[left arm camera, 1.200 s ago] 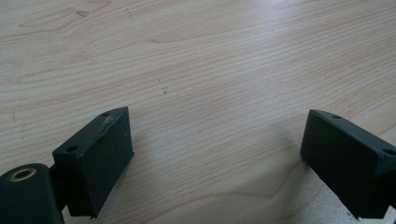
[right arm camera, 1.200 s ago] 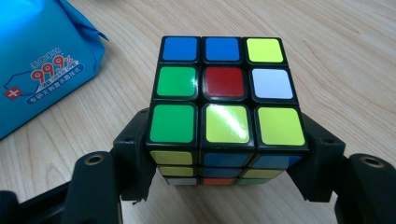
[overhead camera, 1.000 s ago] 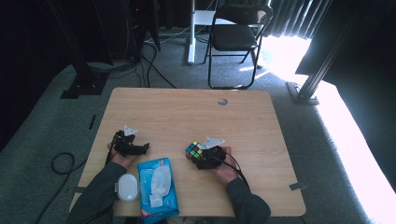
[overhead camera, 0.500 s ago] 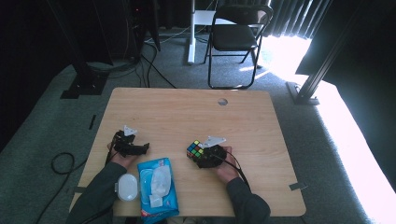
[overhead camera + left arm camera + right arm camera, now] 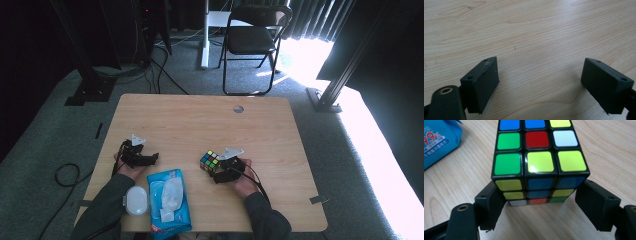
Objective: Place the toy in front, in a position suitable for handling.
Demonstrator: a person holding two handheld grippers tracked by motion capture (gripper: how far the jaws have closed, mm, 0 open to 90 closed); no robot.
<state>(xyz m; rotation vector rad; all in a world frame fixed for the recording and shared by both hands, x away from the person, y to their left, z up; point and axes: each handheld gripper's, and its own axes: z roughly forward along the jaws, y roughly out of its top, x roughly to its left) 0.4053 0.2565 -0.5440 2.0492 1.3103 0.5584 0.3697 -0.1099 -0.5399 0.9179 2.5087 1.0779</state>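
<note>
In the high view, the right gripper is sitting at lower centre of the frame, its jaws reaching toward the scrambled puzzle cube, which is resting on the wooden surface. The person's right hand is holding the gripper from behind, with a dark sleeve running down to the bottom edge.

In the right gripper view, the cube is filling the upper middle of the frame, standing flat on the surface. Its top face is showing green, yellow, red, white and blue stickers; the near face is showing yellow, blue, white, orange and green. The right gripper is bracketing the cube's near lower edge, one jaw at each side. The left-hand jaw is lying against the cube's corner; whether the right-hand jaw is touching cannot be told, so the gripper is reading as spread about cube-wide rather than clamped.

A blue pack of wipes is lying at the upper left of that view, near the cube but apart from it. In the high view the pack is lying at lower centre-left, between the two forearms, with a round white lid just to its left.

The left gripper is resting at lower left of the high view, well apart from the cube. In the left gripper view its jaws are standing wide, the left gripper holding nothing over bare wood.
</note>
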